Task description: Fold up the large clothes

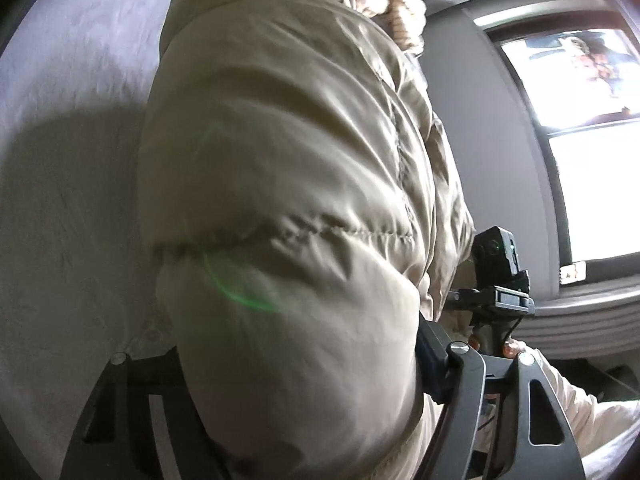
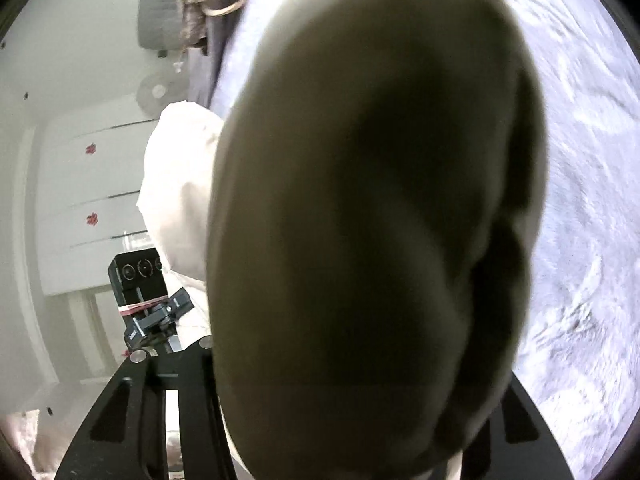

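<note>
A: On the bed (image 1: 68, 128), item one: pale grey-lilac cover, lightly textured, lit from the window side. A beige padded jacket (image 1: 288, 168) rises above it and casts a dark shadow on the cover to the jacket's left.

B: Jacket details?

A: Quilted, shiny fabric, one stitched seam running across it; a fur-trimmed hood (image 1: 396, 4) at the jacket's far end. The jacket bulges over the left hand-held gripper (image 1: 304, 420) and hides the gap between its fingers. The fabric sits between the black fingers; whether they are clamped on it, I cannot tell.

B: And to the right of the jacket?

A: The right hand-held gripper (image 1: 500, 280), its black camera block facing this way, with fingertips of the person's hand (image 1: 514, 347) on its handle. Beyond it, a dark grey wall and a bright window (image 1: 592, 160) with a dark frame.

B: Right wrist view?

A: The same jacket (image 2: 372, 208), in shadow and blurred, fills the middle and covers the right hand-held gripper (image 2: 320, 432). Only the outer black fingers show either side of the jacket; how far they stand apart cannot be told. The bed cover (image 2: 588, 200) lies to the jacket's right.

B: Left of the jacket there?

A: The left hand-held gripper (image 2: 148, 292) with its camera block, a cream sleeve (image 2: 180, 184), then a white wardrobe (image 2: 88, 200) with small red decorations, white wall, and a grey padded headboard (image 2: 160, 4) near the jacket's top.
</note>
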The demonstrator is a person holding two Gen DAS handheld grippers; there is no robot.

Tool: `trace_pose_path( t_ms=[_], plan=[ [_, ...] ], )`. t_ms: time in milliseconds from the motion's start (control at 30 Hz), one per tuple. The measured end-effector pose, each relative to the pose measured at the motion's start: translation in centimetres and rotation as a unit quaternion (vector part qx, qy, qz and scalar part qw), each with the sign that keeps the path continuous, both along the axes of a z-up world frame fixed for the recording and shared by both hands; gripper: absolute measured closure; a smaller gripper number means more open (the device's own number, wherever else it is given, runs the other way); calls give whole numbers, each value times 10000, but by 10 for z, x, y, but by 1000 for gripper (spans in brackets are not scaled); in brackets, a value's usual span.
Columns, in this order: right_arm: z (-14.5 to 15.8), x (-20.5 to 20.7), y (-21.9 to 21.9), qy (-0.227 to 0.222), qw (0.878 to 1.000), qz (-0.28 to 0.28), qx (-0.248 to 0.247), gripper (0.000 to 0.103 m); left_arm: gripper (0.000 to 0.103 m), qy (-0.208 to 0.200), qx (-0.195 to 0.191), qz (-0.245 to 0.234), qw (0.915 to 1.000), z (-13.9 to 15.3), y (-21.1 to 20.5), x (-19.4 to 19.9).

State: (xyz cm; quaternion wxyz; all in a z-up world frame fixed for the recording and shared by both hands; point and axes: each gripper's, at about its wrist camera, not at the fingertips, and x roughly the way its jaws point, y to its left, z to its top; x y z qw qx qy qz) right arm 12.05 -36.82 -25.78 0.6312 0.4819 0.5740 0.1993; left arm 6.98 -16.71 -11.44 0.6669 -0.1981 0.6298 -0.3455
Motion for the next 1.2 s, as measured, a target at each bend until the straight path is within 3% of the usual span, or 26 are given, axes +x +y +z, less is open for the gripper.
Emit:
trace_pose_path(
  t_ms=[267, 467, 700, 800, 900, 967, 1067, 1200],
  plan=[
    [44, 51, 56, -451, 9986, 136, -225, 48, 28, -371, -204, 180, 9989, 35, 65, 21],
    [34, 108, 145, -511, 9984, 20, -249, 48, 28, -490, 49, 167, 9986, 35, 155, 69],
    [-8, 182, 239, -408, 9981, 4, -454, 48, 28, -522, 495, 286, 9970, -7, 255, 126],
    [-30, 207, 262, -144, 9966, 55, -810, 45, 19, -419, 862, 407, 9946, -44, 283, 143],
    [-36, 211, 284, 43, 9950, -10, -1002, 39, 16, -239, 962, 662, 9929, -66, 297, 139],
    [-32, 214, 284, 167, 9928, 69, -1181, 38, 16, -326, 1067, 775, 9907, -57, 300, 134],
    [-6, 228, 277, 85, 9824, 166, -1858, 38, 16, -817, 1448, 854, 9824, -26, 302, 120],
    [57, 191, 282, -515, 9522, -229, -3002, 40, 16, -1493, 1676, 1299, 9658, 20, 325, 140]
  ],
)
